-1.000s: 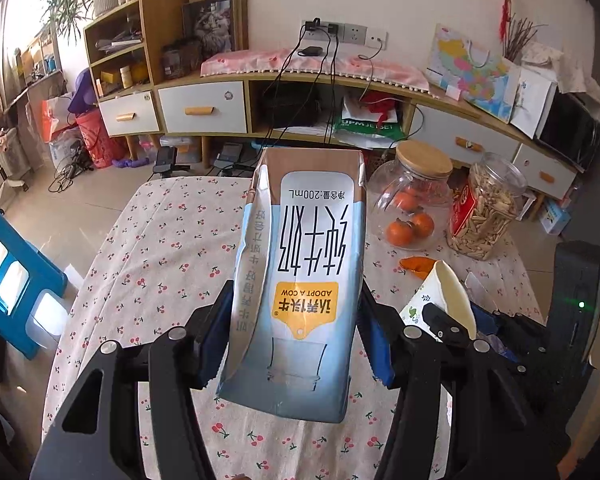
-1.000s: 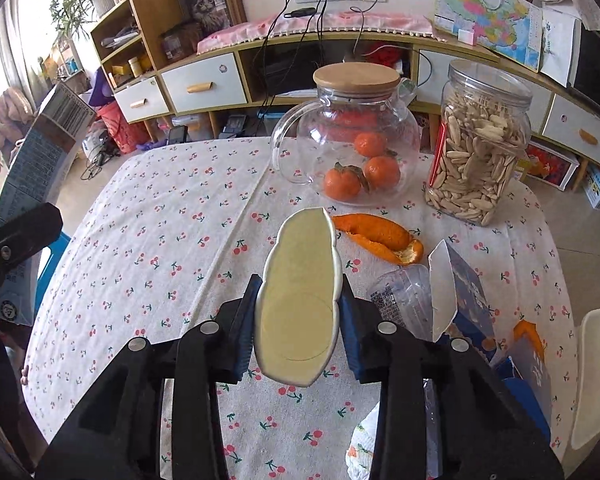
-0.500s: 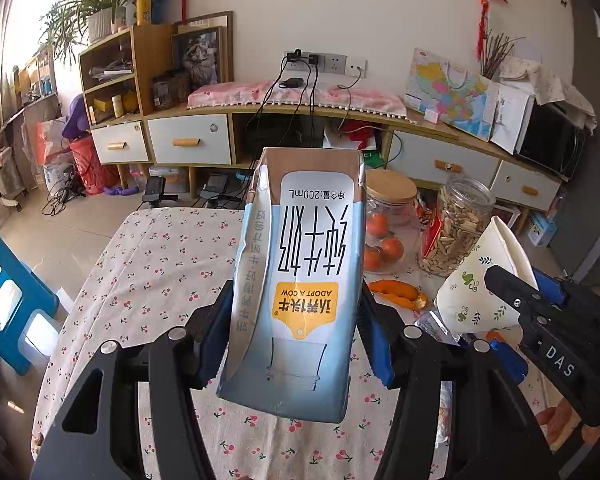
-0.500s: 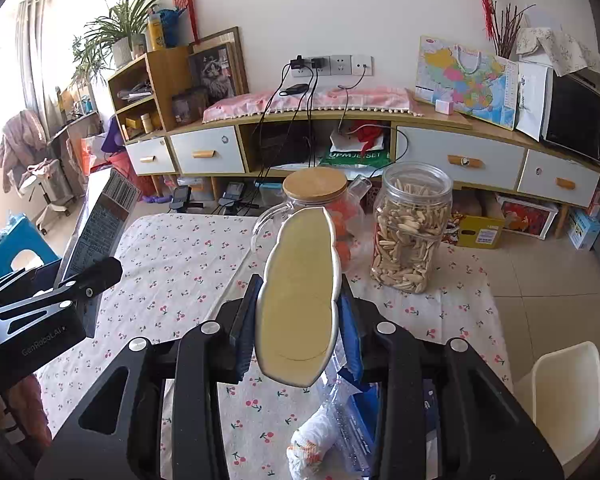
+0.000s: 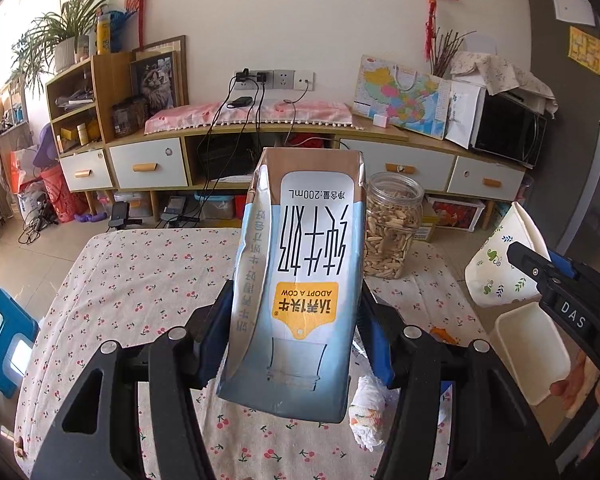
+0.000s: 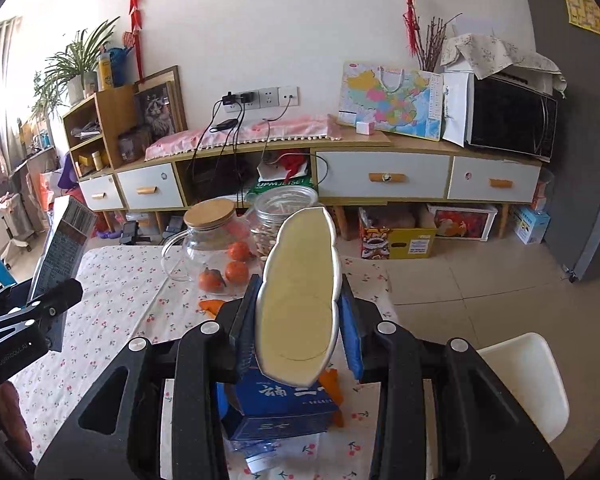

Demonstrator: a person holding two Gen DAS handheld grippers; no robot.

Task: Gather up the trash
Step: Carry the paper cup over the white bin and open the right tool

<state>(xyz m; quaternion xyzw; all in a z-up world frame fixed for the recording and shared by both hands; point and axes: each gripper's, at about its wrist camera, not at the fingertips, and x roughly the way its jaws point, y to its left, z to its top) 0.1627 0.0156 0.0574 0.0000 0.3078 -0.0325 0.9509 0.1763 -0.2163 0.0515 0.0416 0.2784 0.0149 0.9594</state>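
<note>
We hold a dented 200 mL milk carton (image 5: 300, 280) upside down in the left gripper (image 5: 296, 336), its blue pads pressed to both sides of the box, lifted clear above the cherry-print tablecloth (image 5: 140, 280). The right gripper (image 6: 296, 320) is closed on a flattened paper cup (image 6: 300, 300), squeezed almost shut and raised over the table's near corner; the left view shows the same cup's leaf-printed outside (image 5: 500, 268) at our right. So two pieces are in hand and off the table, and neither has yet reached a bin: we can see no bin in either view, only a white chair or tub edge (image 6: 528, 380) beside the table, and we cannot tell which it is. More remains below: a blue box (image 6: 284, 404) under the right gripper, orange peel (image 6: 212, 306) beside it, a crumpled white tissue (image 5: 366, 412) and clear plastic wrapping. The glass jug of tangerines (image 6: 216, 252) and the jar of seeds (image 5: 392, 232) look like keepers. By our judgement the job is roughly midway
</note>
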